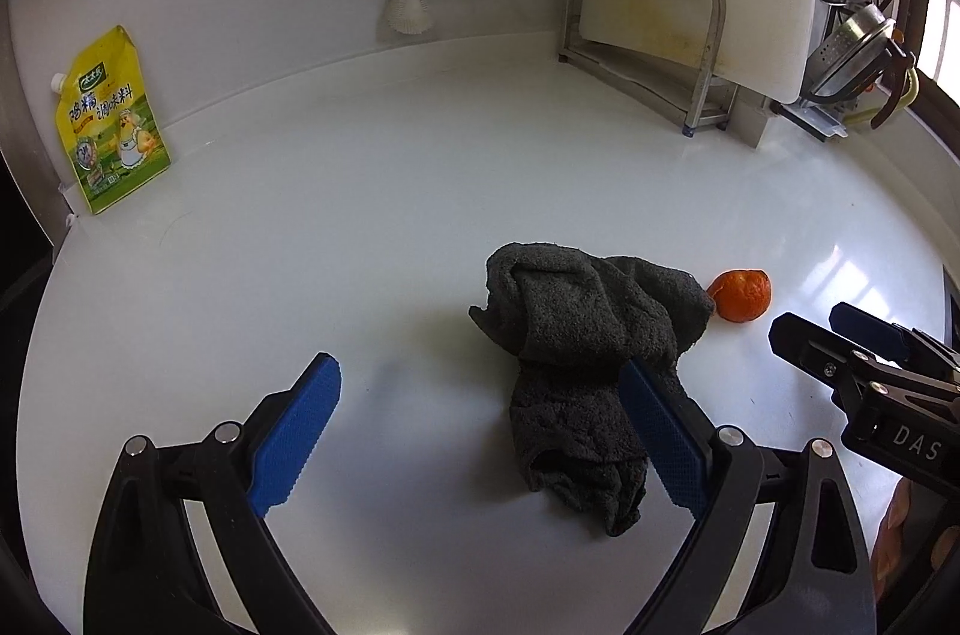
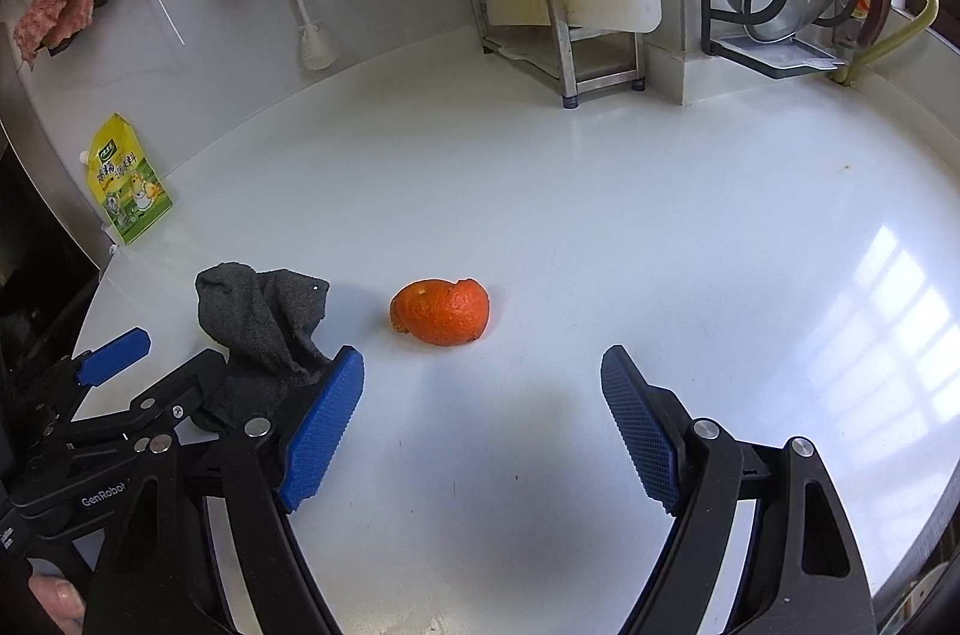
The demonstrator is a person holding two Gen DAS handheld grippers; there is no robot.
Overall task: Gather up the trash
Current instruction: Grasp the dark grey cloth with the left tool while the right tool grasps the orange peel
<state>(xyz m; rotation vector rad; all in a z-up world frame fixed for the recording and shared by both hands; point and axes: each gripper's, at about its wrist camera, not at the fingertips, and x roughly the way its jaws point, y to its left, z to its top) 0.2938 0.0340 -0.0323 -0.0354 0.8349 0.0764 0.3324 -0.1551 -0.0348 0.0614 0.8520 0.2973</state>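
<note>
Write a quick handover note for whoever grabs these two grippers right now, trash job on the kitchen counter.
Left gripper: jaws open, empty, above the near end of the grey cloth.
Right gripper: jaws open, empty, aimed at the orange peel.
The peel lies on the white counter, just right of the cloth; whether they touch is unclear.
A yellow seasoning pouch stands at the back left against the wall.
Done: nothing picked up.
Left: grasp the peel and bin it; no bin is in view.
</note>
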